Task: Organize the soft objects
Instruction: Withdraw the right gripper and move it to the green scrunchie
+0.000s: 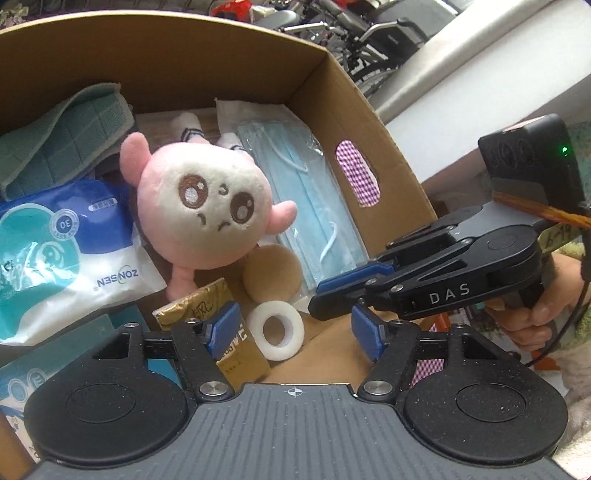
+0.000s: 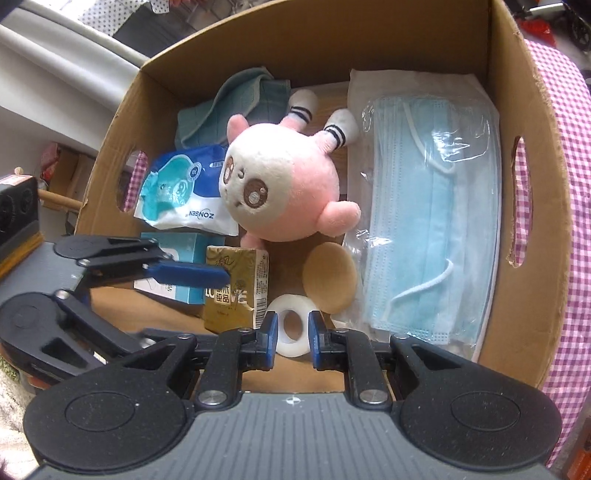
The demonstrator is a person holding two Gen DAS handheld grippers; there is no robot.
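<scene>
A cardboard box (image 1: 332, 92) (image 2: 524, 288) holds a pink and white plush toy (image 1: 201, 206) (image 2: 280, 188), a bagged stack of blue face masks (image 1: 303, 184) (image 2: 436, 229), a green cloth (image 1: 62, 144) (image 2: 232, 107), a wipes pack (image 1: 62, 254) (image 2: 184, 192), a tan round puff (image 1: 273, 275) (image 2: 330, 282), a white tape roll (image 1: 277, 330) (image 2: 291, 328) and a gold tissue pack (image 1: 221, 332) (image 2: 236, 288). My left gripper (image 1: 295, 332) (image 2: 207, 275) is open above the tape roll. My right gripper (image 2: 291, 334) (image 1: 332, 295) is partly open with its blue pads either side of the roll; nothing is gripped.
A teal and white carton (image 1: 48, 369) (image 2: 173, 273) lies at the box's near left. Pink checked cloth (image 2: 565, 221) lies under and beside the box. Wheelchairs (image 1: 351, 29) stand beyond the far wall.
</scene>
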